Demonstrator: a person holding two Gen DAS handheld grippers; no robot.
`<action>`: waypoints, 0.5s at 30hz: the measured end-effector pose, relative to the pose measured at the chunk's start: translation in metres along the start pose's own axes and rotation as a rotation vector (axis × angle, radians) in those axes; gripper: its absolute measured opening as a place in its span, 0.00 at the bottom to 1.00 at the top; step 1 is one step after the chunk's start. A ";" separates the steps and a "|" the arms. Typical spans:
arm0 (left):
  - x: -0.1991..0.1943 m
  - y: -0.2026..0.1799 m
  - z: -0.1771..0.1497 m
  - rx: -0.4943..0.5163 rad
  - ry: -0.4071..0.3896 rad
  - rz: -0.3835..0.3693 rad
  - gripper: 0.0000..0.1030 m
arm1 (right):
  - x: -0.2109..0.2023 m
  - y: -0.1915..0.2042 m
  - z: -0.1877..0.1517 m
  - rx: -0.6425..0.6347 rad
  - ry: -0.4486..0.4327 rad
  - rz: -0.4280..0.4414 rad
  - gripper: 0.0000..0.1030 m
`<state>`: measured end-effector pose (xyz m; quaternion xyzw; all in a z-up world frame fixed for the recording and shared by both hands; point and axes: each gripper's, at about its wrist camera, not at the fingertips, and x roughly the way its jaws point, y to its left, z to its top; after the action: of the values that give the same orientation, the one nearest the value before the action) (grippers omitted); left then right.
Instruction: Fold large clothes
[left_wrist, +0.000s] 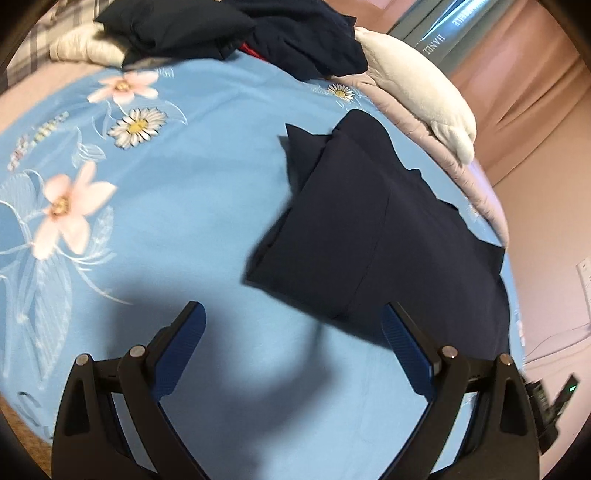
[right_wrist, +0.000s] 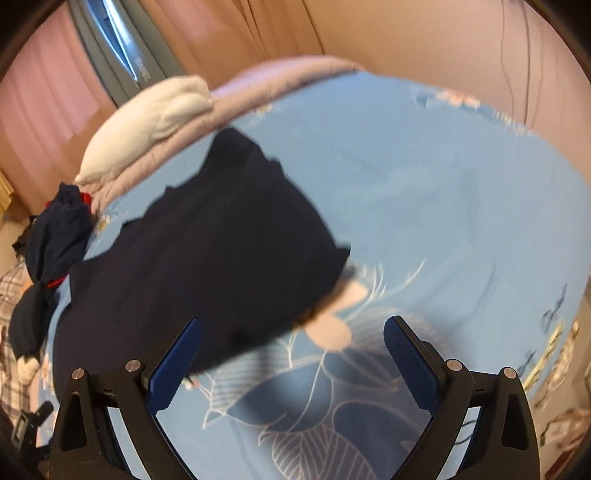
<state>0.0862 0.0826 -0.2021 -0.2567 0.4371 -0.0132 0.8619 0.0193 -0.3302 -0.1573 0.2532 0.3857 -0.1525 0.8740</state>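
Legible writing is limited to the word "HANEL" on the grey-green frame (left_wrist: 439, 38) beyond the bed; a second line of lettering beside it is too blurred to read; the gold script on the bedspread's edge in your right wrist view is also unreadable. One folded navy-blue garment (left_wrist: 373, 240) lies flat on the light-blue floral bedspread (left_wrist: 207, 177), toward the side with the pink quilt edge (left_wrist: 424, 140); one rumpled heap of dark navy clothes (left_wrist: 295, 40) with a red trim sits at the bed's far end; one white pillow (left_wrist: 421, 92) rests on the quilt. Your left tongs (left_wrist: 291, 317) stand wide apart, holding nothing, just short of the garment's near edge; your right tongs (right_wrist: 293, 330) likewise gape empty, the garment's corner lying between the fingers untouched.
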 end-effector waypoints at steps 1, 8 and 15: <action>0.006 -0.001 0.001 -0.006 -0.001 0.005 0.92 | 0.005 0.000 -0.001 -0.001 0.019 0.006 0.95; 0.035 -0.017 0.010 -0.006 0.004 0.009 0.90 | 0.032 0.003 0.008 0.026 0.059 0.064 0.95; 0.057 -0.024 0.025 -0.033 -0.024 -0.026 0.91 | 0.054 0.005 0.022 0.094 0.063 0.139 0.95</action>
<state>0.1452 0.0579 -0.2217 -0.2768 0.4233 -0.0142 0.8626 0.0706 -0.3421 -0.1837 0.3247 0.3870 -0.1013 0.8571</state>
